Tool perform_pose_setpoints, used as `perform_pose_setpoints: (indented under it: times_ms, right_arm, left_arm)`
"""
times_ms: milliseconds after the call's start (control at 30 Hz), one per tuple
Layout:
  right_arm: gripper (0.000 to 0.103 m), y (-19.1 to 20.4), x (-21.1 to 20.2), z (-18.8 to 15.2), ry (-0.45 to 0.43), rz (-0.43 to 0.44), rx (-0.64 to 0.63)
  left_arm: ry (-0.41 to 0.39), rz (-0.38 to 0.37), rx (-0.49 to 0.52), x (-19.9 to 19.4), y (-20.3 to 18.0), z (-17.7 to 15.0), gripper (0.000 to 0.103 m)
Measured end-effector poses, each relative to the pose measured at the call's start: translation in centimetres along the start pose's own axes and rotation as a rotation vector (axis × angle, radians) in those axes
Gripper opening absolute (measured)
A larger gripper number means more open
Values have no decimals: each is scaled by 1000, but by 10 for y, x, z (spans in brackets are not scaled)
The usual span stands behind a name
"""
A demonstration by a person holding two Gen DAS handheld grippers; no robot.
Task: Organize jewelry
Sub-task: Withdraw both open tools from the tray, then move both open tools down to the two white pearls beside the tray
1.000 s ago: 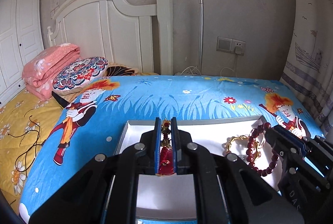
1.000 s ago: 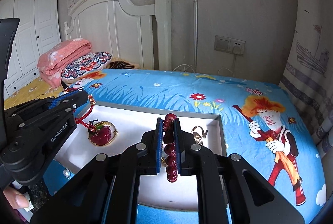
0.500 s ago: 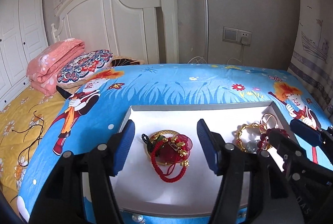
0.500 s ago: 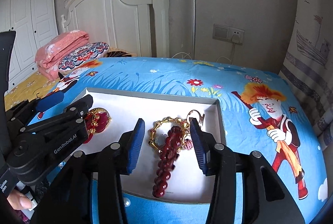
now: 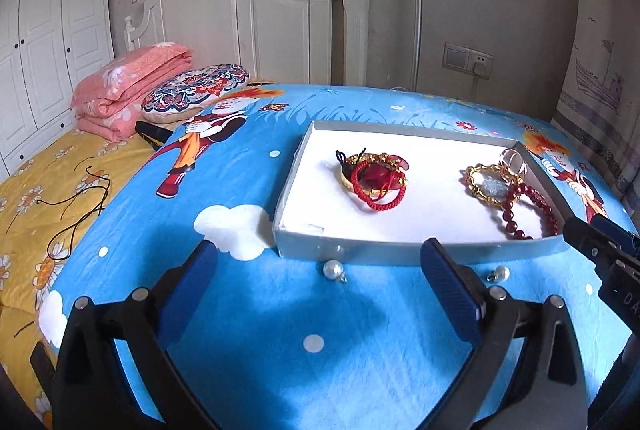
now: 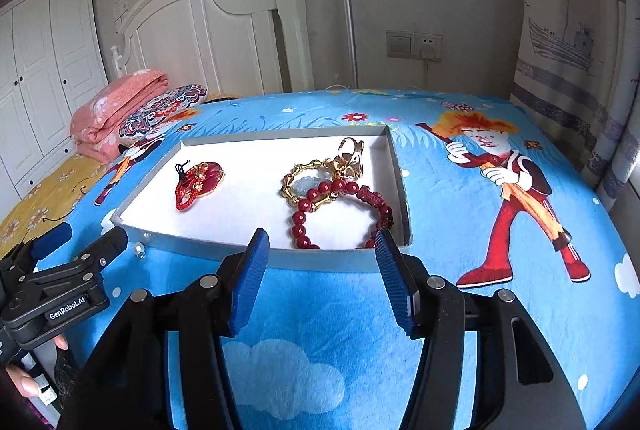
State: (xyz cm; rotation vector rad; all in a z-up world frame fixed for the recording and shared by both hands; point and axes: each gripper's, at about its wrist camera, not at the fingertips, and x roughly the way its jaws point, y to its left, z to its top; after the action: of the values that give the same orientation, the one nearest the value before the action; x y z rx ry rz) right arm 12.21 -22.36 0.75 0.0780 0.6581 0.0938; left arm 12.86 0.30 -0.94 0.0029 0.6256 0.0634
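- Shallow white rectangular cardboard tray lies flat on the bed; all boxed jewelry sits on its smooth white floor.
- Red oval pendant with gold rim and coiled red braided cord lies toward the tray's left half, well apart from the other pieces.
- Dark red glossy round-bead bracelet lies at the tray's right end, overlapping a gold bamboo-link bracelet with a pale blue stone.
- A gold ring-shaped piece stands against the far right corner; detail too small to tell.
- Two small pearl-like round beads rest on the bedding just outside the tray's near wall.
- Left gripper is over the bedding short of the tray, blue ribbed pads wide apart and opening, nothing between them.
- Right gripper is at the tray's near right wall, pads apart and opening, clamping nothing.
- Bright blue cartoon-print plush bedspread carries everything.
- Left of it: yellow floral quilt, loose dark cord, folded pink blanket, round patterned cushion.
- Behind: white panelled wooden headboard.
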Motion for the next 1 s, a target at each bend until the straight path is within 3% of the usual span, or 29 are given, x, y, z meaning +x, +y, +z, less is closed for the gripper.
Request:
perform_pose_setpoints:
  times_ms: [400,1000]
  right_arm:
    - [60,8,8,-16,42,-66,-29]
    - [60,52,35,-11,153,-63,-111]
  left_arm:
    - [91,-8,-5,4,18,-55,98]
    - [65,-18,-8,0,25,-62,98]
